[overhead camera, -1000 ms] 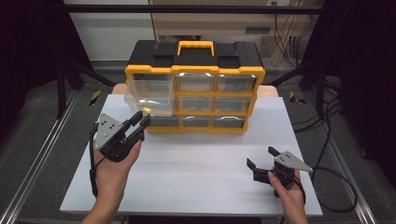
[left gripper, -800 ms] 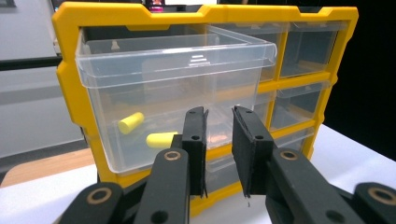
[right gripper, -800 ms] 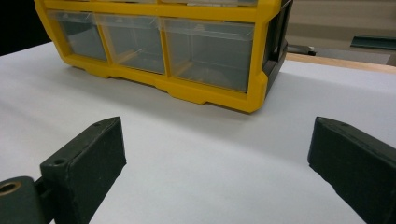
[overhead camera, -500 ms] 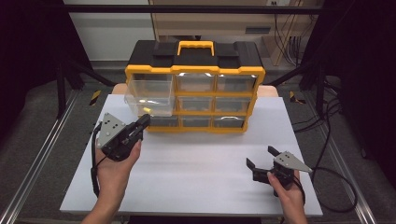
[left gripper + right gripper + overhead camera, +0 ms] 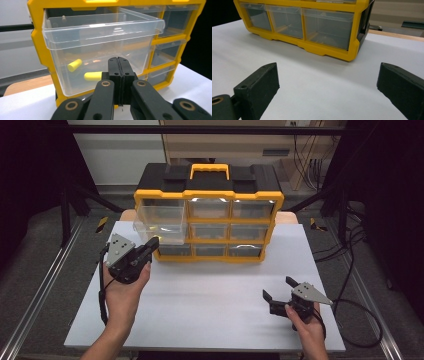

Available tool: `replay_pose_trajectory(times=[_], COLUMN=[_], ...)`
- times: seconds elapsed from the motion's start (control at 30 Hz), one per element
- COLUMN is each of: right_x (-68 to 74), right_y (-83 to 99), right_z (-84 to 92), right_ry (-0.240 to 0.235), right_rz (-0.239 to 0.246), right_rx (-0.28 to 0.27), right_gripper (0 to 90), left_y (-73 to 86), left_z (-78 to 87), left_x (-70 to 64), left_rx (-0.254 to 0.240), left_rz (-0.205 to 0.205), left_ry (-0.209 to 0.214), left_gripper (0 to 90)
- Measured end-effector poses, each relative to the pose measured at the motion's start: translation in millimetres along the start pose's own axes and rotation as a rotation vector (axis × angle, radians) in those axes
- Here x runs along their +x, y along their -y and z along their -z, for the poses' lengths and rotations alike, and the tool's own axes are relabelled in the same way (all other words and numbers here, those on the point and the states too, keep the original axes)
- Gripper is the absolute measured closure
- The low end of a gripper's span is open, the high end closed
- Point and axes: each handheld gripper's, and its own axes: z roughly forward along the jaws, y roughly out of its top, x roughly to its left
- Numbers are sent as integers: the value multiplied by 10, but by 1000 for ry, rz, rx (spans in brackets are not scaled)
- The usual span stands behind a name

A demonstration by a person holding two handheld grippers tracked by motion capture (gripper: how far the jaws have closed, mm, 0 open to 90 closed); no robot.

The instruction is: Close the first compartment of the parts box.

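A yellow and black drawer organizer (image 5: 227, 194) stands at the back of the white table (image 5: 210, 320). Its big clear top-left drawer (image 5: 160, 218) is pulled out toward me. In the left gripper view that drawer (image 5: 100, 32) holds two small yellow cylinders (image 5: 74, 65) (image 5: 93, 75). My left gripper (image 5: 153, 243) is just in front of the drawer's lower front, shut with nothing between its jaws (image 5: 119, 61). My right gripper (image 5: 277, 287) rests low over the table at the front right, open and holding nothing (image 5: 328, 70).
The organizer's smaller clear drawers (image 5: 327, 25) are pushed in. A black cable (image 5: 350, 305) trails off the table's right edge. Metal rails (image 5: 35, 305) run along both sides of the table. A dark stand (image 5: 65, 205) is at the back left.
The left gripper's jaws closed from open to fully shut, with nothing between them, and it shifted slightly. The right gripper stayed put.
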Motion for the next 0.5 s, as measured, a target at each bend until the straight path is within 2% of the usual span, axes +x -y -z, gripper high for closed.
replay_pose_trajectory(times=[0.5], right_x=[-1], right_y=[-3], right_z=[7], right_ry=[-9], right_rz=[-12], right_rx=[-4], right_gripper=[38], left_y=[-39], left_z=[-142], left_x=[14], left_rx=[14], left_rz=[-17], left_ry=[-26], left_gripper=[898])
